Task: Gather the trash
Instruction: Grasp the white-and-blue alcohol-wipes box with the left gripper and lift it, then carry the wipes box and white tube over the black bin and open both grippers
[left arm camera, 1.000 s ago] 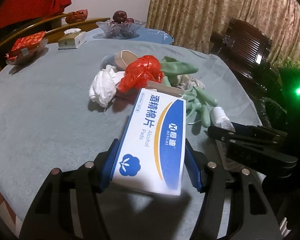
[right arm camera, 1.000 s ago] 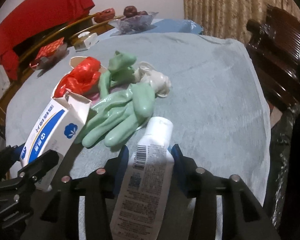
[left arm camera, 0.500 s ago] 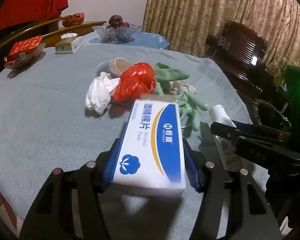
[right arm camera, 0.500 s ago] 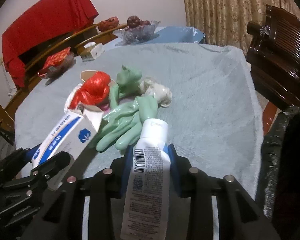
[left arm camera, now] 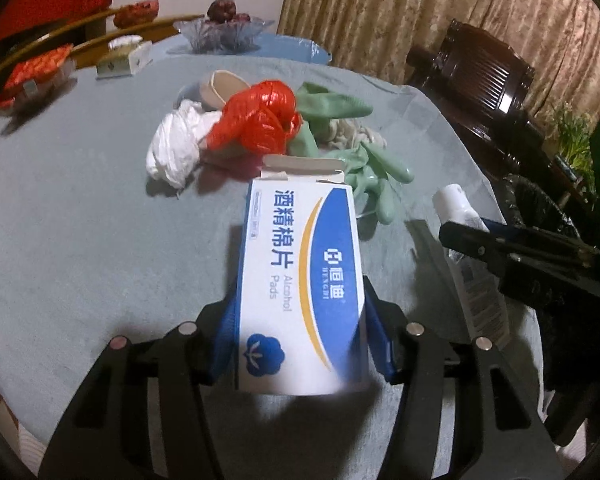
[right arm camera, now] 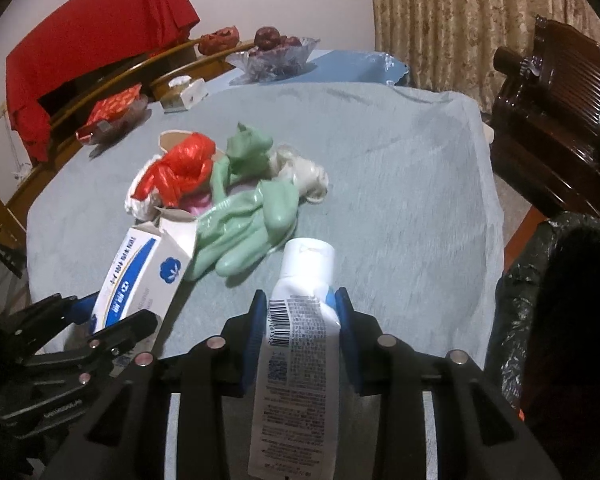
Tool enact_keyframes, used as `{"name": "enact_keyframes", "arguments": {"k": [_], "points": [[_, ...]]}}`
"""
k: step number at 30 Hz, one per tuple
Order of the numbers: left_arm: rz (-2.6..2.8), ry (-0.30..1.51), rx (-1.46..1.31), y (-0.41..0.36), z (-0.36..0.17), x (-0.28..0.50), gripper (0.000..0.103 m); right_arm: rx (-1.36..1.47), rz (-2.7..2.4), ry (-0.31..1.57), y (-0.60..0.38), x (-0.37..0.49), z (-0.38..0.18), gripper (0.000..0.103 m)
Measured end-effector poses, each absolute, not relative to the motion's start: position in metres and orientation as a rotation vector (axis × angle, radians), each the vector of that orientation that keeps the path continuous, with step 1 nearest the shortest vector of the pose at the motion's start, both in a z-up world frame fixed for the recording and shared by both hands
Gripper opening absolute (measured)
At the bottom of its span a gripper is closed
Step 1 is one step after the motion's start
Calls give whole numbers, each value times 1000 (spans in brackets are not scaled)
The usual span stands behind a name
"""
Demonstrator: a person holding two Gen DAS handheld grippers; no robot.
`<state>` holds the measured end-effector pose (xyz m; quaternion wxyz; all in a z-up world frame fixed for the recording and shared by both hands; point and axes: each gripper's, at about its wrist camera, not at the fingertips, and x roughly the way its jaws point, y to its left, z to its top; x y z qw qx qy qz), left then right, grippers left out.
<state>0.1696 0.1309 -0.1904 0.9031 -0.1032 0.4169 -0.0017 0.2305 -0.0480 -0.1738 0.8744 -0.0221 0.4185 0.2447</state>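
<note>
My left gripper point(left arm camera: 302, 320) is shut on a white and blue alcohol-pads box point(left arm camera: 300, 272), whose open flap points away from me. Between the blue pads of my right gripper point(right arm camera: 300, 312) is a white tube point(right arm camera: 296, 360) with a barcode, held cap forward just above the cloth. The tube point(left arm camera: 472, 280) also shows at the right of the left wrist view. Beyond both lies a pile on the table: a red plastic bag point(left arm camera: 260, 120), a crumpled white bag point(left arm camera: 176, 148), green rubber gloves point(right arm camera: 252, 216) and a cream rag point(right arm camera: 300, 168).
A grey-blue cloth covers the table point(right arm camera: 400, 160). A bin lined with a black bag point(right arm camera: 560, 280) stands off the table's right edge, below a dark wooden chair point(right arm camera: 560, 92). At the far edge are a glass fruit bowl point(right arm camera: 276, 56), a tissue box point(right arm camera: 182, 94) and a red packet point(right arm camera: 112, 116).
The right gripper's pads closed in on the tube, which rose slightly and pulled back from the gloves. The box sits straighter in the left gripper.
</note>
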Motion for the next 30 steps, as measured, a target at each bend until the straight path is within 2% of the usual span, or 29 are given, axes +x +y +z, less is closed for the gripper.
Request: {"name": "enact_keyframes", "arguments": {"k": [3, 8, 18, 30], "points": [[-6, 845, -197, 128, -186, 175, 62, -43, 506, 878, -51, 232, -175, 34], [-6, 860, -163, 122, -190, 187, 54, -42, 507, 874, -52, 233, -174, 34], [16, 789, -177, 128, -165, 168, 53, 10, 564, 855, -57, 226, -161, 34], [-47, 722, -127, 93, -129, 177, 53, 73, 548, 765, -95, 216, -114, 34]]}}
